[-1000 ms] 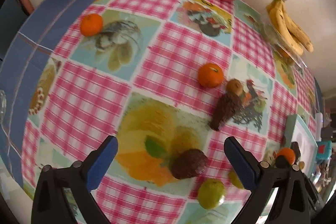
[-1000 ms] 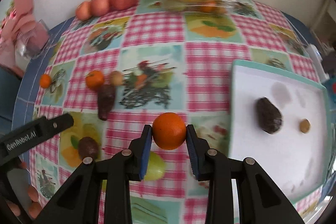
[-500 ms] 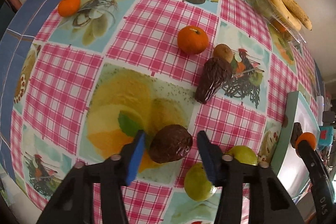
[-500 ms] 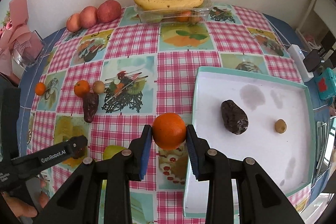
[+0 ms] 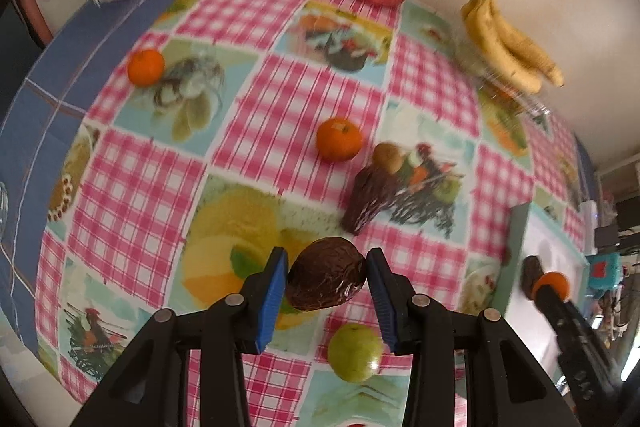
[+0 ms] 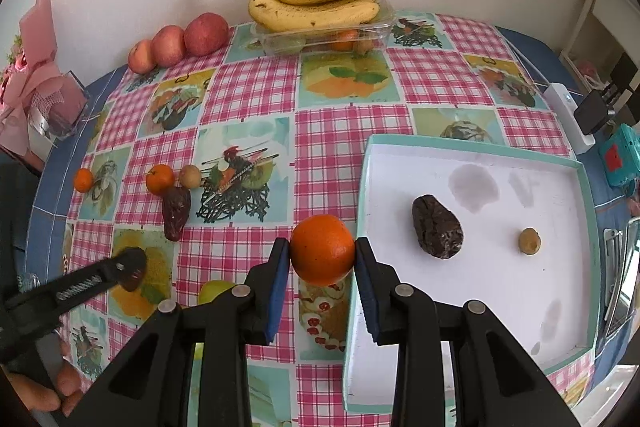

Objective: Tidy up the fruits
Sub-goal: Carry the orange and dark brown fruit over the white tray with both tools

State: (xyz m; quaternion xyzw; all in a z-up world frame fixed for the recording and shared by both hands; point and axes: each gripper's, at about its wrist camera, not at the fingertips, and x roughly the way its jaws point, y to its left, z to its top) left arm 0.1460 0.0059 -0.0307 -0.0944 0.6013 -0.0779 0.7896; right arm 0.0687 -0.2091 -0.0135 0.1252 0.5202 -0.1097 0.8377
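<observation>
Right wrist view was filled by a table [image 6: 332,131] covered with a pink checked, fruit-printed cloth, set against a white wall. On its right side a shallow white tray with a teal rim [image 6: 472,147] was seen, holding a dark wrinkled avocado [image 6: 438,233] and, well apart from it, a small brown round fruit [image 6: 530,241]. A bunch of yellow bananas [image 6: 320,3] was laid on a clear plastic box [image 6: 324,37] by the wall, with three red apples [image 6: 180,43] in a row to its left. The right gripper [image 6: 323,255] was clenched on a round orange [image 6: 322,250], held just beside the tray's near left edge.

In the left wrist view, the left gripper [image 5: 327,281] was seen with its fingers closing, their blue pads pressed on a second dark brown avocado [image 5: 326,275], raised over the cloth. A green apple [image 5: 355,351] was lying just below it, and a third dark avocado [image 5: 368,205], a small brown fruit [image 5: 387,157] and a mandarin [image 5: 339,139] were grouped beyond.
</observation>
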